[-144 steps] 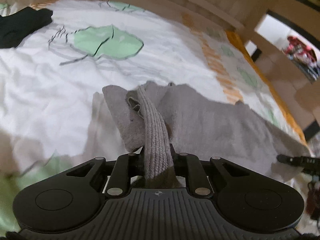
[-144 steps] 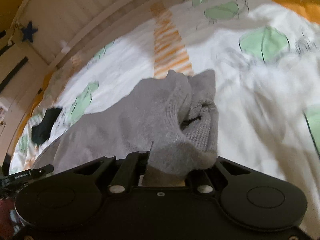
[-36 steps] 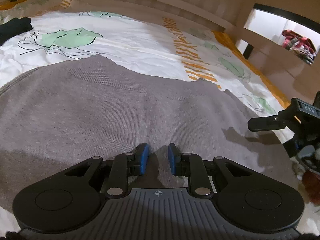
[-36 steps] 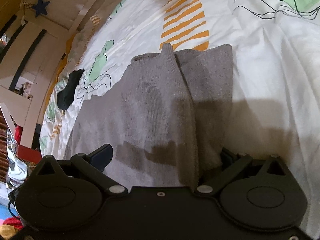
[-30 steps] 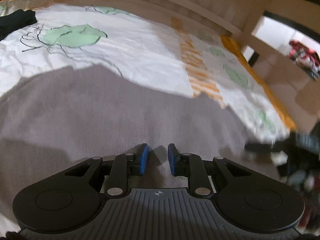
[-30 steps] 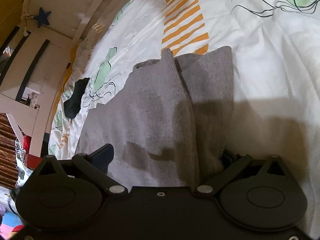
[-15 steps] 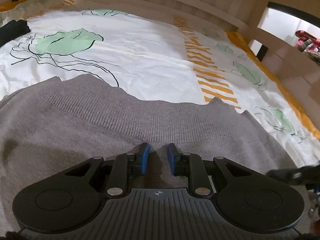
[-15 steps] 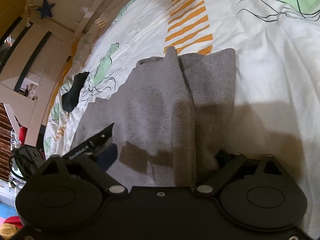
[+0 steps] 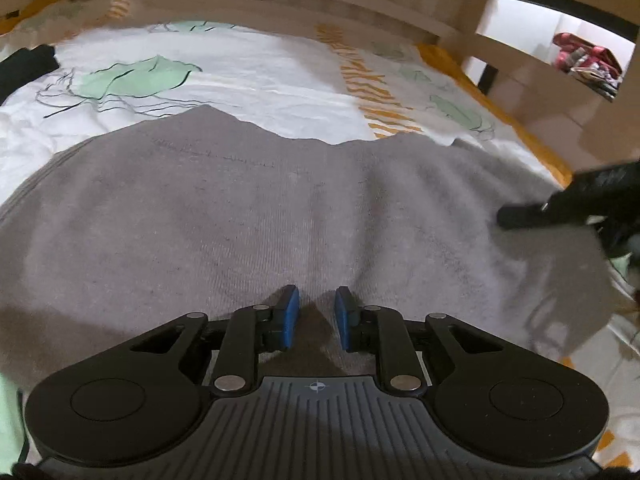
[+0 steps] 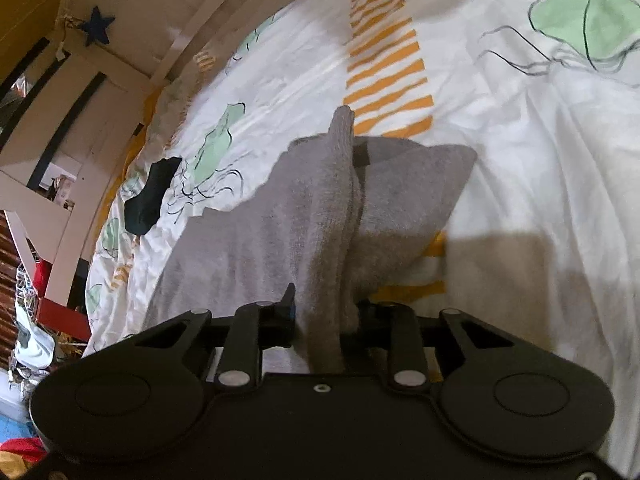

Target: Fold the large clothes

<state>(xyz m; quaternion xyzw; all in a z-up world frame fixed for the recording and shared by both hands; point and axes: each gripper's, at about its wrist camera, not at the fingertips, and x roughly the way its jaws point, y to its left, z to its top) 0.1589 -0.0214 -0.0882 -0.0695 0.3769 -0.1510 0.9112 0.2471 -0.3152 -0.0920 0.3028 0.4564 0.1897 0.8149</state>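
Grey sweater (image 9: 248,216) is spread flat across the bed (image 9: 260,80), on the white sheet with green leaf prints and an orange striped band. On my left wrist view the left gripper (image 9: 313,312) sits low over the sweater's near part, blue-padded fingers (image 9: 289,312) apart with a narrow gap, nothing between them, just knit fabric and their own shadow below. I can't tell if the pads touch the cloth. Ribbed edge of the sweater runs along the far side, bare sheet beyond it. The right gripper shows up blurred at the right edge of that view, at the sweater's right side. On my right wrist view the right gripper (image 10: 326,312) is clamped on a bunched fold of the sweater (image 10: 320,216): fabric rises as a ridge straight out of the fingers, its tip up near the orange stripes, and a loose flap of the same garment hangs to the right of the ridge over the sheet. The rest of the sweater trails to the left on the bed. A dark garment (image 10: 150,196) lies well apart on the sheet, toward the bed's far left. Wooden bed frame (image 10: 192,36) runs behind, with a dark blue star (image 10: 95,26) hanging above it.
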